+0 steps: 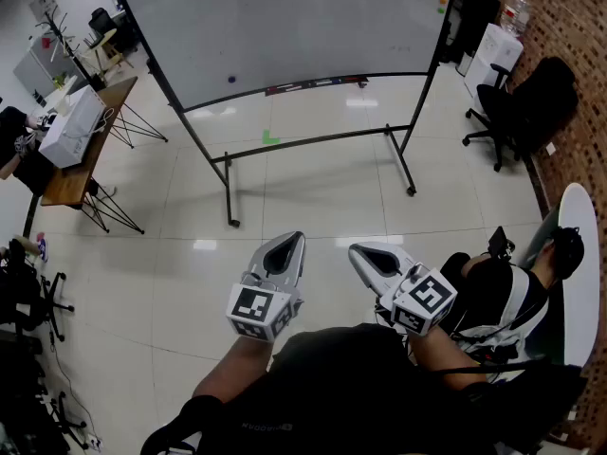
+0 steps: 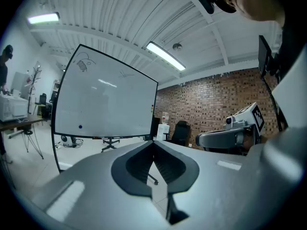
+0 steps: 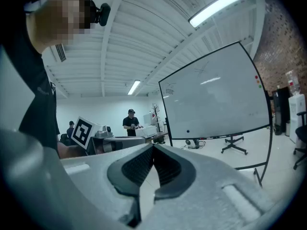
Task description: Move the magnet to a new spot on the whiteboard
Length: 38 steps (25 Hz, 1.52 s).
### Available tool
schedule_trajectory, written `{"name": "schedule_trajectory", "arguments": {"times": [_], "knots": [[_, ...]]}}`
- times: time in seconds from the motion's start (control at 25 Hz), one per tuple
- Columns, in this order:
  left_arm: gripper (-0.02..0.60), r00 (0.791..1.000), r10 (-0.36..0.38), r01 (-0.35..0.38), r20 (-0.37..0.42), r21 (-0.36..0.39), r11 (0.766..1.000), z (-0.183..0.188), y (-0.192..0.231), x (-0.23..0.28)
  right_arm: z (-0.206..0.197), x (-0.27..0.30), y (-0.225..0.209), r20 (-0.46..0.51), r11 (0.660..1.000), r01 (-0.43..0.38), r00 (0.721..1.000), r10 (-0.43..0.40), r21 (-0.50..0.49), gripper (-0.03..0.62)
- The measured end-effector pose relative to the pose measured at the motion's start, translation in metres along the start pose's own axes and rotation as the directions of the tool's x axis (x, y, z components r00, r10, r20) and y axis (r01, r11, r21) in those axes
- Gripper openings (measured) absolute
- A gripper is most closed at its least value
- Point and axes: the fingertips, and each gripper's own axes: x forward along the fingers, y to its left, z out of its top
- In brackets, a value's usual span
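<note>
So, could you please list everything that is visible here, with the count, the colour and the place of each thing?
whiteboard: one, white with a black frame, on a floor stand ahead
magnet: one, dark blue, low on the whiteboard, left of its middle
markers: a few, mixed colours, on the board's tray
table: one, wooden, far left
box: one, white, on the table
office chair: one, black, at the right
brick wall: one, red-brown, right edge
left gripper: one, grey, low centre, jaws shut, empty
right gripper: one, grey, beside it, jaws shut, empty
</note>
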Motion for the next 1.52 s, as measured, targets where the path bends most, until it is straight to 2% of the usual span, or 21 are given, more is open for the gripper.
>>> {"name": "schedule_trajectory", "arguments": {"times": [0.2, 0.32, 0.44, 0.64, 0.76, 0.96, 1.12, 1.32, 1.52], "knots": [[0.015, 0.999, -0.038, 0.038, -0.018, 0.007, 0.999, -0.009, 0.013, -0.006, -0.003, 0.011, 0.012, 0.001, 0.998, 0.056, 0.998, -0.056, 0.021, 0.000], [0.015, 0.997, -0.075, 0.074, -0.032, -0.028, 0.997, -0.013, 0.014, -0.003, -0.011, 0.013, 0.014, -0.032, 0.997, 0.079, 0.996, -0.078, 0.025, 0.000], [0.015, 0.994, -0.100, 0.098, -0.031, -0.060, 0.993, -0.010, 0.017, 0.008, -0.008, 0.014, 0.004, -0.047, 0.994, 0.109, 0.993, -0.108, 0.029, 0.000], [0.015, 0.991, -0.129, 0.127, -0.032, -0.055, 0.990, -0.003, 0.017, 0.042, 0.003, 0.020, -0.025, -0.027, 0.992, 0.125, 0.992, -0.124, 0.033, 0.000], [0.015, 0.991, -0.129, 0.129, -0.020, -0.021, 0.991, 0.007, 0.016, 0.066, 0.009, 0.027, -0.052, -0.016, 0.993, 0.115, 0.993, -0.115, 0.040, 0.000], [0.015, 0.996, -0.090, 0.090, -0.003, 0.019, 0.996, 0.023, 0.019, 0.123, 0.038, 0.029, -0.111, 0.040, 0.997, 0.080, 0.996, -0.080, 0.012, 0.000], [0.015, 0.996, -0.089, 0.089, 0.023, 0.030, 0.996, 0.046, -0.006, 0.179, 0.054, 0.010, -0.166, 0.052, 0.997, 0.073, 0.996, -0.072, -0.006, 0.000], [0.015, 0.991, -0.127, 0.125, 0.033, 0.044, 0.991, 0.058, -0.048, 0.253, 0.063, -0.028, -0.238, 0.049, 0.993, 0.119, 0.992, -0.118, -0.013, 0.000], [0.015, 0.983, -0.184, 0.185, -0.024, 0.084, 0.979, 0.045, -0.064, 0.303, 0.062, -0.051, -0.289, 0.060, 0.983, 0.179, 0.982, -0.182, 0.040, 0.000]]}}
